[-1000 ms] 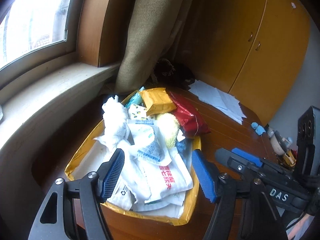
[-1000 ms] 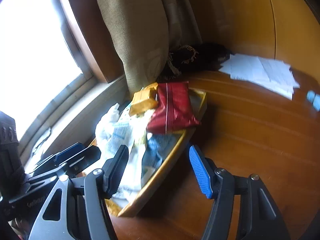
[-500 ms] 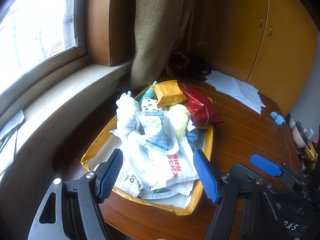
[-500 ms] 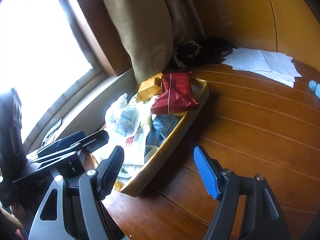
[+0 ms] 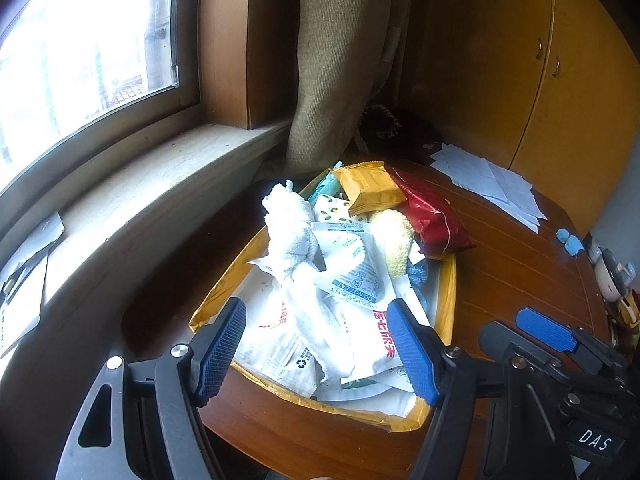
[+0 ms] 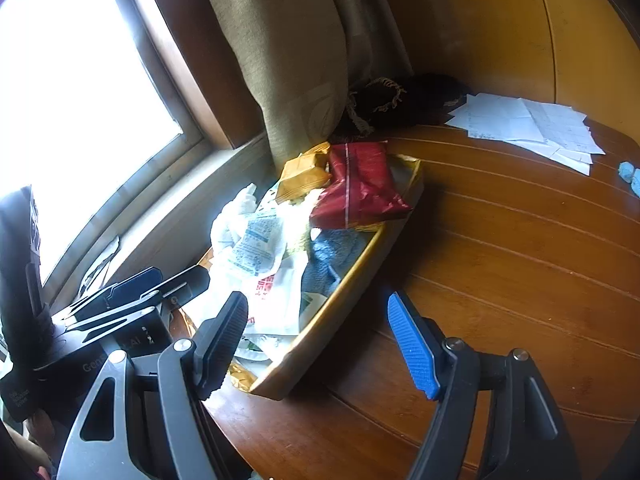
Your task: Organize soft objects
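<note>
I'm seeing a yellow tray (image 5: 450,288) on the striped brown table (image 6: 500,240), holding a white towel (image 5: 294,240), a red packet (image 5: 430,212) and an orange packet (image 5: 370,190); my tool (image 5: 316,350) is showing blue ribbed pads.

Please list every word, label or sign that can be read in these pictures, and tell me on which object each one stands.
"DESICCANT" and "DO NOT EAT": on the white desiccant sachet in the yellow tray.
"DAS": on the right gripper body, seen from the left wrist.
"Gen": on the left gripper body; the rest is hidden.
Red Chinese characters on the white plastic bag: too blurred to read.
Recycling symbol: on another white pouch.
</note>
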Demonstrator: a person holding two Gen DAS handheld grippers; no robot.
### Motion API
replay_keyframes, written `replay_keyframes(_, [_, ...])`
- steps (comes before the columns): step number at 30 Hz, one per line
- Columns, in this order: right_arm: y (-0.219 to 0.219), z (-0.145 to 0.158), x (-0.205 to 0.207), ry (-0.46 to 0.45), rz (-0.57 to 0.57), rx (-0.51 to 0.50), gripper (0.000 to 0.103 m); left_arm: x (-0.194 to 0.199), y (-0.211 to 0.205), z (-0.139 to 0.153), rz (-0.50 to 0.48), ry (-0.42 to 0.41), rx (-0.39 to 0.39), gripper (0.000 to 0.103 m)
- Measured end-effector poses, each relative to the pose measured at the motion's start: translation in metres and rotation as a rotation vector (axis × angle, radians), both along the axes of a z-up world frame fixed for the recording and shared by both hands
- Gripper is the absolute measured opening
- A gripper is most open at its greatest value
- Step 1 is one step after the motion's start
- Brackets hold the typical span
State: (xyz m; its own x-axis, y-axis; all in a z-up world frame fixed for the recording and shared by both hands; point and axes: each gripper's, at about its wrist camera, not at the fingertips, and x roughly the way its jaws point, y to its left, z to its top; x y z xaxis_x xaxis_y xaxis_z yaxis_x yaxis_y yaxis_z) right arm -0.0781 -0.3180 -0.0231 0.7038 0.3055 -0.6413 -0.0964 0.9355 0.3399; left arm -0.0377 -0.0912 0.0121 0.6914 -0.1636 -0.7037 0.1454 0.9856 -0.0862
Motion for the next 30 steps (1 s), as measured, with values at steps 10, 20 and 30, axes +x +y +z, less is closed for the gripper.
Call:
replay_keyframes(10, [0.021, 0.000, 0.009, -0.002, 0.031, -0.033, 0.072, 0.008, 0.015, -0.007, 0.025, 0.006, 0.006, 0.076])
replay_keyframes(20, [0.027, 0.000, 0.017, -0.005, 0.007, -0.055, 0.072, 0.017, 0.016, -0.016, 0.005, 0.023, 0.009, 0.076])
replay_keyframes(30, [0.030, 0.004, 0.021, -0.009, 0.009, -0.060, 0.072, 0.014, 0.013, -0.015, -0.024, -0.003, 0.024, 0.076])
